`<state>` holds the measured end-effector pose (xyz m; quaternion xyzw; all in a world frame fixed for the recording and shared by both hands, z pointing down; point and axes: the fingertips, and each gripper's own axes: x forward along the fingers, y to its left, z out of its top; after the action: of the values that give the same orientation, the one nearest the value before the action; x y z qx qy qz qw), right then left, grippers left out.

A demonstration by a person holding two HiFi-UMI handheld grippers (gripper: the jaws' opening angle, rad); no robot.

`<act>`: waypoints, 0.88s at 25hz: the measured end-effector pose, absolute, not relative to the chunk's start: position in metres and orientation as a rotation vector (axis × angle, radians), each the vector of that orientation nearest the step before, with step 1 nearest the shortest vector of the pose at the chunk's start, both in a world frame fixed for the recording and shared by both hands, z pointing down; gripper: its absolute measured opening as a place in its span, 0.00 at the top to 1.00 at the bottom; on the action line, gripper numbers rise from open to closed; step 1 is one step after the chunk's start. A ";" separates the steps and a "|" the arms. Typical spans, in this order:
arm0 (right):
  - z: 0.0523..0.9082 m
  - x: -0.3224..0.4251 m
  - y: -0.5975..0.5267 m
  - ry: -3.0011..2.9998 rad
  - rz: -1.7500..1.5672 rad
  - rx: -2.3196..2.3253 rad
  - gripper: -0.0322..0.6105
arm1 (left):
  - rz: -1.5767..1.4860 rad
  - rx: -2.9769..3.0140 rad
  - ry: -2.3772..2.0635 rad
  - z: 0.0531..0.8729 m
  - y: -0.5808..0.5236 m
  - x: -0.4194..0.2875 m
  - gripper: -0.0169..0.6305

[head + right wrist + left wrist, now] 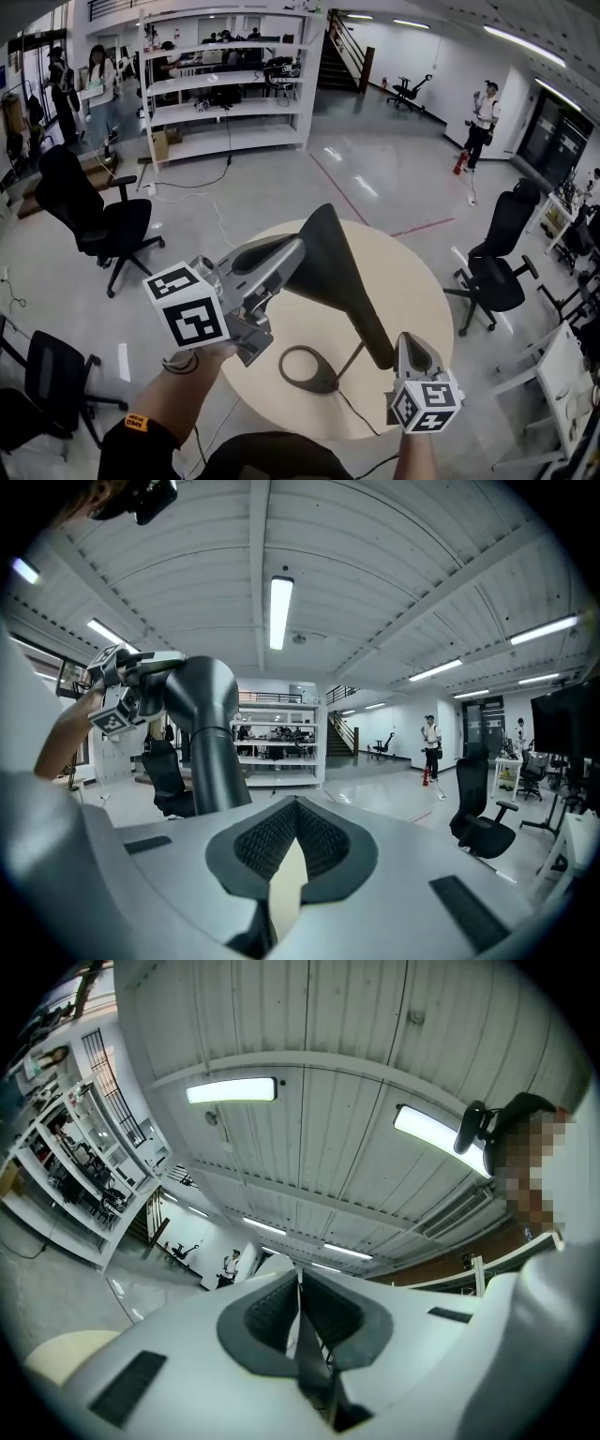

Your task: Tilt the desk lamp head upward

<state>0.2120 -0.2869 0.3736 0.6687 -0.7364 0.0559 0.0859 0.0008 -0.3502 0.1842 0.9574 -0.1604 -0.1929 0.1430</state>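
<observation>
The desk lamp stands on a round beige table [422, 300]. Its ring base [305, 368] lies near the table's front, and its long dark grey head [342, 281] slopes up toward the far left. My left gripper [292, 253] is shut on the head's raised end; in the left gripper view a thin dark edge [307, 1363] runs between the closed pads of the left gripper [300, 1274], which points at the ceiling. My right gripper [410, 339] hangs just right of the head's lower end, shut and holding nothing. The right gripper view shows the right gripper [296, 803] with the lamp head [208, 733] to its left.
Black office chairs stand around the table: one at the left [94, 220], one at the right [497, 258], one at the lower left [52, 384]. White shelving [225, 84] stands far behind. A person [483, 122] stands at the far right. The lamp's cord [361, 417] trails off the front edge.
</observation>
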 end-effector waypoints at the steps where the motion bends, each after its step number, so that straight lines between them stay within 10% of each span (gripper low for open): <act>1: 0.376 0.212 -0.287 -2.181 0.164 1.991 0.93 | -0.550 2.777 -0.465 0.181 -0.347 0.004 0.88; 22: 0.392 0.210 -0.291 -2.104 0.184 2.032 0.93 | -0.395 2.962 -0.536 0.155 -0.325 0.033 0.87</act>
<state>0.2098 -0.2909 0.3916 0.6895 -0.7139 0.0625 0.1050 0.0330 -0.3255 0.1551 0.9743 -0.1763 -0.1299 0.0531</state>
